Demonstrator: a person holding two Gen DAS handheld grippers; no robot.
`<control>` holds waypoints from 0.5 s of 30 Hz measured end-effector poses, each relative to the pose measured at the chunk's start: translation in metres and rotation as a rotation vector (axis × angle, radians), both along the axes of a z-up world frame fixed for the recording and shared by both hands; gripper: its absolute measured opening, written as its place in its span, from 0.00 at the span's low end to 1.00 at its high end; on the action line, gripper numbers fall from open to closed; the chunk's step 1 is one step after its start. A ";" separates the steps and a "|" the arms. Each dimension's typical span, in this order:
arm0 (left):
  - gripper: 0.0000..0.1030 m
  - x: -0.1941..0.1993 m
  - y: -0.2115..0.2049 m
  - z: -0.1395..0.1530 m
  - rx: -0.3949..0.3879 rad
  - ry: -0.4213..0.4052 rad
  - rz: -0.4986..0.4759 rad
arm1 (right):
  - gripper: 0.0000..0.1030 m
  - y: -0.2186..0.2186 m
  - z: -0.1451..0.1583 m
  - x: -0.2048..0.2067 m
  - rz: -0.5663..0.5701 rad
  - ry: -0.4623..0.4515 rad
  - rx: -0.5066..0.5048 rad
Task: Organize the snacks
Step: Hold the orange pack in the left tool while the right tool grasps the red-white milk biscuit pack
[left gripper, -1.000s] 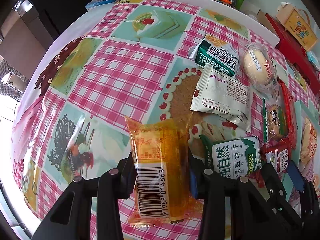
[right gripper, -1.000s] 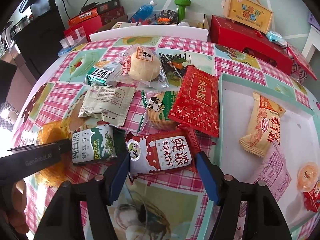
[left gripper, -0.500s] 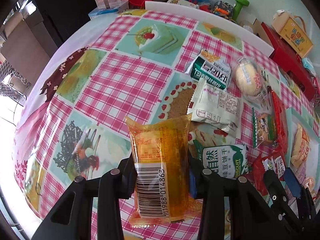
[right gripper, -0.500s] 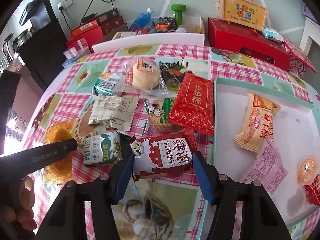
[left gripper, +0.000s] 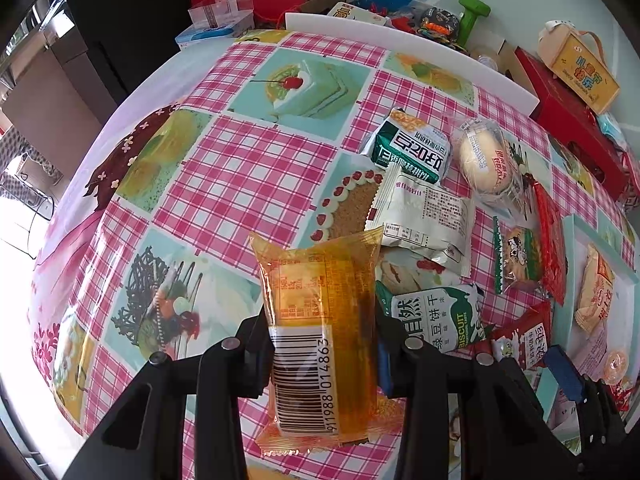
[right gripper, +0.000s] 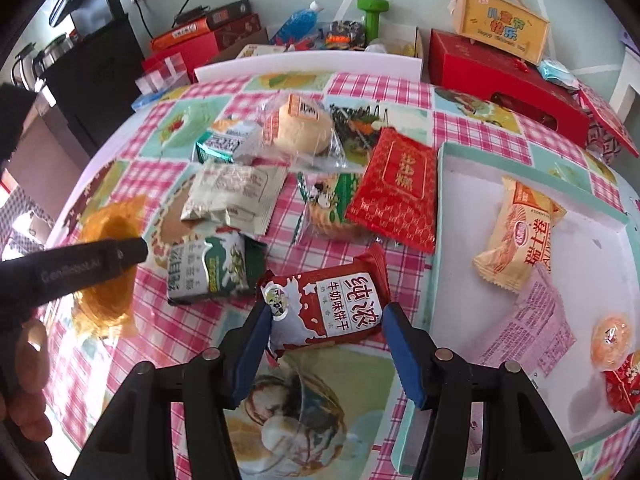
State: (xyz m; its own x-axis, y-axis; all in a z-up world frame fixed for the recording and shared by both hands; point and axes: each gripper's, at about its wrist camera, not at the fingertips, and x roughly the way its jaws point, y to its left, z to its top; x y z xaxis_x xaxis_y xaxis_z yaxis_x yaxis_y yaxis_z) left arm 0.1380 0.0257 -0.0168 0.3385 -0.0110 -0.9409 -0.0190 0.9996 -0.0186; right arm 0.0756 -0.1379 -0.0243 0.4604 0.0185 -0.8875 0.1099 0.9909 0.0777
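orange packet [left gripper: 320, 332] clamped in left tool [left gripper: 320, 354]

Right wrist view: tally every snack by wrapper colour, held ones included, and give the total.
Red packets: 3
Green or green-and-white packets: 3
Orange or yellow snacks: 3
Off-white packet: 1
Clear-wrapped bun: 1
Pink packet: 1
Total: 12
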 end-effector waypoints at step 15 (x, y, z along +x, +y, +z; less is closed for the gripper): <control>0.40 0.004 -0.002 -0.009 0.015 0.019 -0.025 | 0.65 0.011 -0.010 0.005 0.045 0.016 -0.090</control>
State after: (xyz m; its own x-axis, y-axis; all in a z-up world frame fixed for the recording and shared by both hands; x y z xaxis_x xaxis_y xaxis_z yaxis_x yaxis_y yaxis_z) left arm 0.1424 0.0232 -0.0263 0.3205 -0.0053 -0.9472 0.0058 1.0000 -0.0036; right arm 0.0806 -0.1272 -0.0339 0.4466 -0.0409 -0.8938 0.0653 0.9978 -0.0131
